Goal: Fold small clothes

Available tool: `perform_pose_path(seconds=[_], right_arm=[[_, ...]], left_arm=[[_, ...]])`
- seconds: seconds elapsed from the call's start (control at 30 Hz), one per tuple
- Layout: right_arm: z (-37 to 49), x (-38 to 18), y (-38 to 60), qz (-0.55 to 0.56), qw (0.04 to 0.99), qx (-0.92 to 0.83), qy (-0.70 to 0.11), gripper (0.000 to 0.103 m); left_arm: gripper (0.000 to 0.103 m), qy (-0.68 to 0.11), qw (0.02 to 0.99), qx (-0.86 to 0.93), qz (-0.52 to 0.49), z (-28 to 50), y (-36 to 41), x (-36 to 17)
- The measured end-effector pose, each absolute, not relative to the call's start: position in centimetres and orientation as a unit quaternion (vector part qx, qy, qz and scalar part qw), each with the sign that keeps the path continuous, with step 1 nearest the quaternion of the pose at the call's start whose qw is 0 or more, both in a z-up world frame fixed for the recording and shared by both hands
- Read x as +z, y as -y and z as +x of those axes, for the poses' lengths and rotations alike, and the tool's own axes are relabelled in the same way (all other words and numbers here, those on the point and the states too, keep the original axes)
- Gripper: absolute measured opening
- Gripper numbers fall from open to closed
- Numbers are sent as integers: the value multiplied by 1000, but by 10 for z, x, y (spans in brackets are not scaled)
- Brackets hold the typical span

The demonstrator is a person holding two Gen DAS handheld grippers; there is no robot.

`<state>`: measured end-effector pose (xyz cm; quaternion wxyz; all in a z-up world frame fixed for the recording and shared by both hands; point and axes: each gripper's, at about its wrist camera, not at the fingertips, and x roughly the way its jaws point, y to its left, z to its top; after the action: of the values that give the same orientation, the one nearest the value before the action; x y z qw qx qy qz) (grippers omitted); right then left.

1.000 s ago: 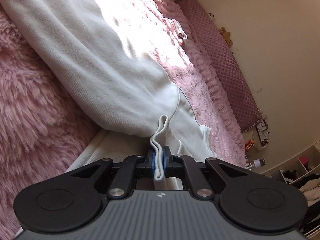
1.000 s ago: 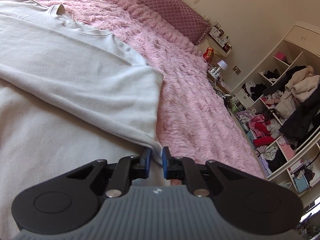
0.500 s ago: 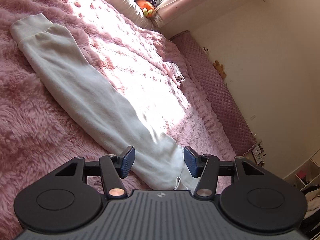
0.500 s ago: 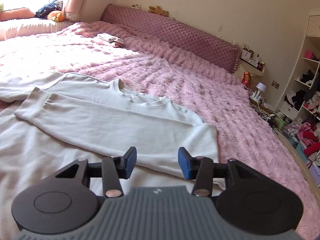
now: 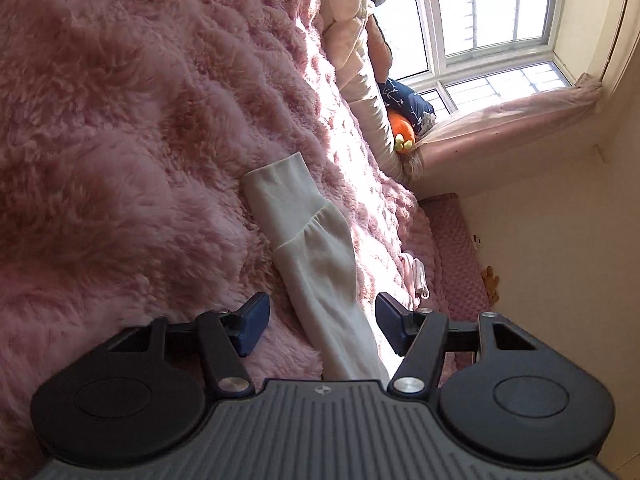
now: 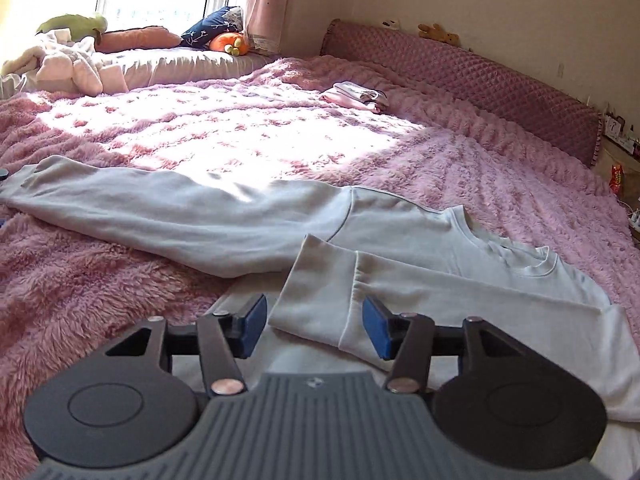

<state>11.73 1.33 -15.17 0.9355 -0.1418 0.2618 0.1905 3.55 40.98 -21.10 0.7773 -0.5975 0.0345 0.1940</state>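
Observation:
A pale grey long-sleeved sweatshirt [image 6: 420, 240] lies on the pink fluffy bedspread [image 6: 240, 132]. One sleeve [image 6: 440, 292] is folded across its body, its cuff [image 6: 316, 292] just ahead of my open right gripper [image 6: 314, 326]. The other sleeve [image 6: 160, 212] stretches out flat to the left. In the left wrist view that sleeve [image 5: 320, 276] runs between the fingers of my open left gripper [image 5: 320, 326], with its ribbed cuff [image 5: 280, 196] further ahead. Neither gripper holds cloth.
A small folded pink and white garment [image 6: 356, 98] lies near the quilted headboard [image 6: 480, 80]. Pillows and soft toys [image 6: 120, 44] line the window side. The bed edge and a nightstand [image 6: 616, 176] are at the right.
The left gripper let go of the sweatshirt hem, opened and moved out along the spread sleeve toward its cuff. The right gripper opened, rose and swung left, facing the folded sleeve's cuff.

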Motion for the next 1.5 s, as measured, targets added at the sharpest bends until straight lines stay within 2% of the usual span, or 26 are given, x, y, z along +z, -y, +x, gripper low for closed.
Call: perform_pose_path(seconds=[0.43, 0.47, 0.53, 0.57, 0.6, 0.8, 1.13, 1.23, 1.33, 1.5], right_arm=[[132, -175, -40, -143, 924, 200, -292, 49], [133, -175, -40, -142, 924, 200, -294, 49], [133, -176, -39, -143, 923, 200, -296, 49], [133, -175, -38, -144, 923, 199, -294, 49], [133, -174, -37, -144, 924, 200, -293, 49], [125, -154, -21, -127, 930, 204, -278, 49], [103, -124, 50, -94, 944, 172, -266, 51], [92, -116, 87, -82, 950, 145, -263, 51], [81, -112, 119, -78, 955, 125, -259, 55], [63, -109, 172, -80, 962, 89, -247, 55]], left_arm=[[71, 30, 747, 225, -625, 50, -437, -226], [65, 34, 747, 221, -626, 50, -438, -227], [42, 28, 748, 217, -626, 51, -441, -226], [14, 17, 750, 220, -624, 52, -442, -226], [7, 10, 751, 222, -622, 53, -443, -226], [7, 27, 786, 205, -582, 49, -430, -200], [7, 46, 832, 58, -550, 95, -365, -113], [7, 40, 842, -9, -537, 122, -325, -84], [7, 22, 849, -64, -524, 145, -281, -65], [7, -18, 846, -148, -512, 178, -189, -56]])
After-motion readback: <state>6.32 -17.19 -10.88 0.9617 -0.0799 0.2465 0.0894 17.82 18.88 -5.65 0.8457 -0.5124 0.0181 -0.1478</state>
